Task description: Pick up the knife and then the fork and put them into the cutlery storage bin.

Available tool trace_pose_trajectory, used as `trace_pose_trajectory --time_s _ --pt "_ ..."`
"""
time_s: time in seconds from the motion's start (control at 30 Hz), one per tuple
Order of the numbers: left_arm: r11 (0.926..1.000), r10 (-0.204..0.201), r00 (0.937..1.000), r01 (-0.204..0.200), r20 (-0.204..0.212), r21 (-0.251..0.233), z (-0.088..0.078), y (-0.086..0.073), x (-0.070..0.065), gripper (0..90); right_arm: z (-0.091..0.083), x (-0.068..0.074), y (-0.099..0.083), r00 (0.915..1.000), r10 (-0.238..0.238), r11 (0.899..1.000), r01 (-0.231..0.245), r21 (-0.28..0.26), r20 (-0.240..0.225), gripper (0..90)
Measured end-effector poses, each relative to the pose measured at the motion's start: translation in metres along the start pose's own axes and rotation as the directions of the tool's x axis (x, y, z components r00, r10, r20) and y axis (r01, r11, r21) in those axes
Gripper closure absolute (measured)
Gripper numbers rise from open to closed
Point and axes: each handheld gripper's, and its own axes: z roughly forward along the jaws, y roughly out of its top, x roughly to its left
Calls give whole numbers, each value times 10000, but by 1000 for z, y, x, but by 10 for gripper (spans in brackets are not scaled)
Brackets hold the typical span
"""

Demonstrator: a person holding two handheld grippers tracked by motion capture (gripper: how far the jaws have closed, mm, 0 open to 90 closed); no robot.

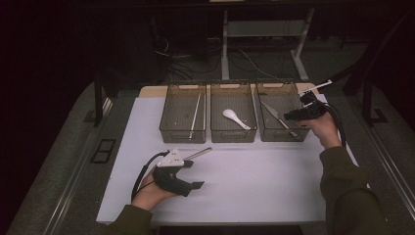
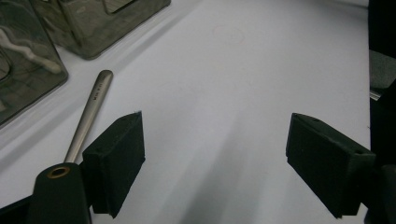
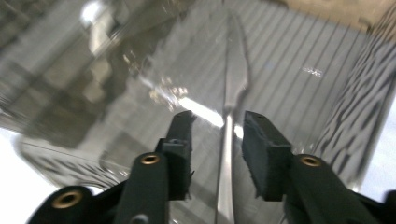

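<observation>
My left gripper rests low over the white mat, open wide with nothing between its pads. A metal utensil handle lies on the mat just outside its left jaw. My right gripper reaches into the right-hand clear bin. A table knife lies on that bin's floor, its handle running between the jaws. The pads stand apart on either side of the handle, and I see a gap on each side.
Three clear bins stand in a row at the mat's far edge. The left bin holds a thin stick. The middle bin holds a white spoon. The white mat spreads between the two hands.
</observation>
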Motion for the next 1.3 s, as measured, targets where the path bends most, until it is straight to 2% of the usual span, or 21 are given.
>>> trace_pose_trajectory --time_s 0.13,0.3,0.47,0.6,0.67,0.73,0.83,0.9,0.93,0.97,1.0,1.07,1.17,1.23,1.3 --pt "10000 -66 9996 65 -288 -10 0 3 3 225 -17 6 -4 9986 -203 9960 159 -883 -490 483" --pt "9997 -248 9951 250 -953 11 -2 10 14 412 -36 27 -18 9902 -941 9840 768 -1605 -1033 358" --pt "9984 -535 9828 559 -1765 84 -3 13 33 544 -47 54 -41 9760 -1706 9693 1415 -2012 -1355 343" --pt "9961 -685 9732 789 -2195 390 -9 9 47 575 -53 75 -58 9608 -2216 9584 1831 -2188 -1666 340" --pt "9932 -900 9654 1054 -2449 503 -14 5 54 580 -56 82 -66 9535 -2410 9526 1967 -2321 -1809 339" --pt "9906 -1040 9607 1232 -2574 597 -19 -1 59 579 -58 90 -75 9449 -2560 9487 2051 -2407 -2042 339" --pt "9835 -1401 9547 1650 -2625 749 -26 -10 65 569 -58 101 -89 9303 -2849 9451 2323 -2300 -2312 335" --pt "9795 -1477 9547 1773 -2581 953 -31 -16 68 563 -57 108 -98 9232 -3006 9426 2492 -2224 -2394 332" --pt "9762 -1616 9500 1936 -2671 978 -32 -19 69 556 -57 112 -102 9183 -3074 9421 2567 -2159 -2494 329" --pt "9739 -1711 9487 2037 -2660 1004 -34 -22 71 553 -55 114 -105 9137 -3157 9404 2654 -2125 -2559 328" --pt "9689 -1917 9463 2247 -2602 1033 -35 -25 72 548 -54 117 -109 9108 -3231 9387 2740 -2094 -2569 328" --pt "9627 -2050 9437 2424 -2598 1206 -35 -30 73 532 -51 121 -116 9057 -3285 9387 2817 -1985 -2681 327" --pt "9524 -2080 9405 2572 -2686 1633 -35 -36 73 523 -48 126 -123 8993 -3440 9356 3038 -1800 -2701 327" --pt "9469 -2148 9418 2658 -2587 1812 -35 -37 72 537 -47 128 -126 8985 -3440 9363 3064 -1715 -2726 327" --pt "9473 -1957 9434 2525 -2678 1973 -34 -37 70 547 -46 129 -127 8990 -3451 9361 3088 -1684 -2696 326"
